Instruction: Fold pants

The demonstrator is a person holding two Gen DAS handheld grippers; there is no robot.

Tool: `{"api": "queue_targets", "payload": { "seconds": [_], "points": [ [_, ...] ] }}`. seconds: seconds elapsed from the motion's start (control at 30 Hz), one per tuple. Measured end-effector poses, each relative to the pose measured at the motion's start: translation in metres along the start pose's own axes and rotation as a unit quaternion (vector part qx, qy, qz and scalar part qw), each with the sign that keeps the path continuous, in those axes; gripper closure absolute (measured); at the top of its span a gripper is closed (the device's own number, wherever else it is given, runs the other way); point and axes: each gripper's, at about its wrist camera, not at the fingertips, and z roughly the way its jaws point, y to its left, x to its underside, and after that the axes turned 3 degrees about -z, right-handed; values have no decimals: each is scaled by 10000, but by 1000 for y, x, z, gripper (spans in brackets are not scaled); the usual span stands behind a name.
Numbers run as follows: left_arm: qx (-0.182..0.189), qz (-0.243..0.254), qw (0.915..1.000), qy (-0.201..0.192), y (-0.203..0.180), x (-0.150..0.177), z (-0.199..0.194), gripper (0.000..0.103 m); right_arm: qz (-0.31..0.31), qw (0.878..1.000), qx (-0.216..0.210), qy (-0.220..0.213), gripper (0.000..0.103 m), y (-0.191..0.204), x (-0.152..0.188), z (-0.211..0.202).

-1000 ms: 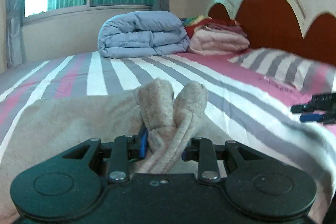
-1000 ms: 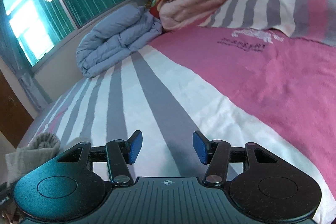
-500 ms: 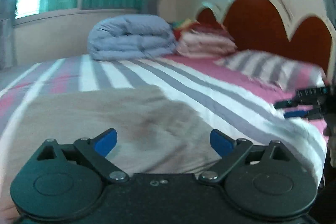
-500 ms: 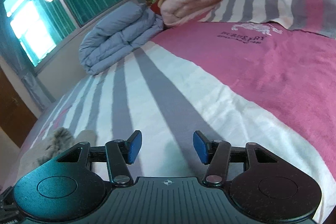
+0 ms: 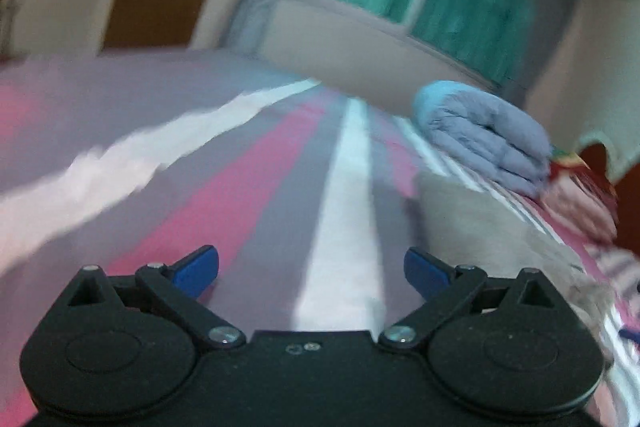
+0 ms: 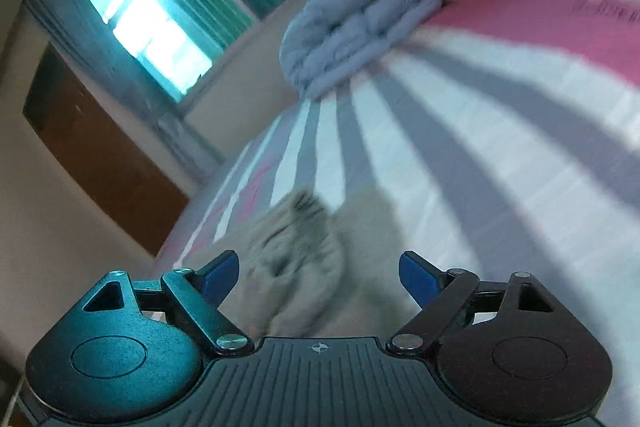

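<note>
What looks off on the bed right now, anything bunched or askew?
The beige pants have a rumpled lump sticking up just ahead of the right claw, not lying flat. The frames are blurred, so finer detail is unclear. The folded blue duvet looks tidy.

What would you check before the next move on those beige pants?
1. Left tool free of cloth: ok, jaws opening over bare striped bedsheet.
2. Right tool free of cloth: ok, jaws opening, pads not pressing.
3. Beige pants in front of right tool: ok.
4. Pants lying flat: not ok, bunched.
5. Folded blue quilt apart from pants: ok.
6. Fold edges aligned: cannot tell, blurred.
</note>
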Motion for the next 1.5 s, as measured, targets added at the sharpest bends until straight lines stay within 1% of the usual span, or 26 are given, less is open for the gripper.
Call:
{"api": "queue_targets", "payload": {
  "seconds": [0.07, 0.13, 0.2, 0.27, 0.3, 0.33, 0.4, 0.43, 0.5, 0.53, 0.6, 0.63, 0.67, 0.7, 0.73, 0.83, 0.9, 0.93, 0.97, 1.03, 1.1, 1.13, 1.27, 1.3, 1.37, 1.5],
  "points": [
    [45, -133, 9998, -104, 5, -3, 3, 9, 143, 9995, -133, 240, 16, 6, 4, 21],
    [-15, -75, 10000, -17, 9, -6, 6, 9, 291, 9983, -239, 443, 16, 10, 9, 39],
    [-92, -36, 9999, 117, 8, -6, 14, 8, 362, 9963, -29, 776, 16, 14, 15, 61],
    [-92, -21, 9998, 164, 8, -6, 18, 7, 140, 9951, 330, 920, 17, 23, 19, 76],
    [-89, -22, 9998, 169, 8, -5, 17, 6, 30, 9951, 421, 895, 28, 28, 18, 79],
    [-87, -25, 9998, 177, 10, -5, 18, 6, -30, 9954, 380, 880, 57, 32, 16, 81],
    [-83, -49, 9998, 176, 11, -1, 17, 6, -66, 9959, 254, 865, 64, 38, 11, 82],
    [-75, -75, 9998, 170, 14, 2, 16, 6, -150, 9971, 140, 727, 65, 44, 7, 76],
    [-71, -79, 9998, 168, 14, 3, 15, 6, -110, 9993, -218, 274, 68, 49, -2, 55],
    [-76, -61, 9998, 172, 14, 3, 15, 6, 5, 9997, -219, 88, 68, 46, -4, 44],
    [-92, -27, 9998, 180, 13, 4, 15, 6, 105, 9999, 115, -63, 68, 31, -1, 37],
    [-97, -14, 9998, 184, 12, 4, 14, 6, 208, 9992, 348, 7, 68, 18, 3, 40],
    [-106, -5, 9998, 183, 12, 4, 14, 6, 447, 9969, 613, 232, 68, 1, 9, 48],
    [-116, -4, 9998, 185, 12, 4, 14, 6, 580, 9952, 652, 440, 66, -11, 16, 55],
    [-133, -1, 9997, 185, 11, 4, 14, 6, 588, 9958, 491, 504, 66, -17, 21, 57],
    [-208, 46, 9996, 199, 8, 4, 15, 6, 395, 9971, 458, 453, 66, -11, 18, 52],
    [-248, 93, 9994, 204, 6, 4, 15, 6, 412, 9979, 366, 325, 66, -10, 16, 49],
    [-270, 113, 9994, 203, 5, 4, 15, 6, 345, 9975, 454, 422, 66, -10, 19, 55],
    [-294, 123, 9993, 199, 4, 5, 15, 6, 379, 9959, 541, 616, 63, -11, 18, 67],
    [-347, 168, 9991, 181, 2, 6, 15, 6, 345, 9958, 408, 739, 61, -15, 13, 66],
    [-360, 311, 9987, 156, -3, 8, 13, 6, 242, 9978, 299, 539, 47, -11, 6, 52],
    [-308, 398, 9986, 138, -6, 9, 11, 6, 155, 9987, 339, 359, 46, -9, 6, 40],
    [61, 900, 9959, 96, -26, 17, -5, 7, -84, 9992, 387, 48, 46, -8, 14, 9],
    [135, 1014, 9947, 80, -31, 20, -10, 8, -55, 9990, 438, -6, 46, -10, 17, 2],
    [229, 1214, 9923, 16, -40, 25, -20, 8, 104, 9993, 326, -138, 46, -11, 19, -9],
    [292, 1184, 9925, -3, -46, 31, -34, 10, -54, 9997, 189, -173, 45, 1, 23, -20]
  ]
}}
